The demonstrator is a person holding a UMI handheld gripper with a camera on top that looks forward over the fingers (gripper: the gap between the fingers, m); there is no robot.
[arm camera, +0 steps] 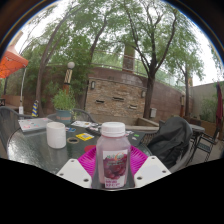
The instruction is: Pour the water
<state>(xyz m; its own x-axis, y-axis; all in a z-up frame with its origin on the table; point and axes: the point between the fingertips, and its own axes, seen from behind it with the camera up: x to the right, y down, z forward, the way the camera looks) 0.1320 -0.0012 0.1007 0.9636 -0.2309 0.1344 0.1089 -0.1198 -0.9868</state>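
A clear plastic bottle with a white cap and a dark red label stands upright between my fingers. My gripper is shut on it, and the pink pads press on both of its sides. The bottle's bottom is hidden below the fingers. A white cup stands on the glass table, beyond the fingers and to the left of the bottle, well apart from it.
A flat white object and a small yellow item lie farther back on the table. A dark chair draped with black fabric stands to the right. Trees, a brick structure and a wall lie beyond.
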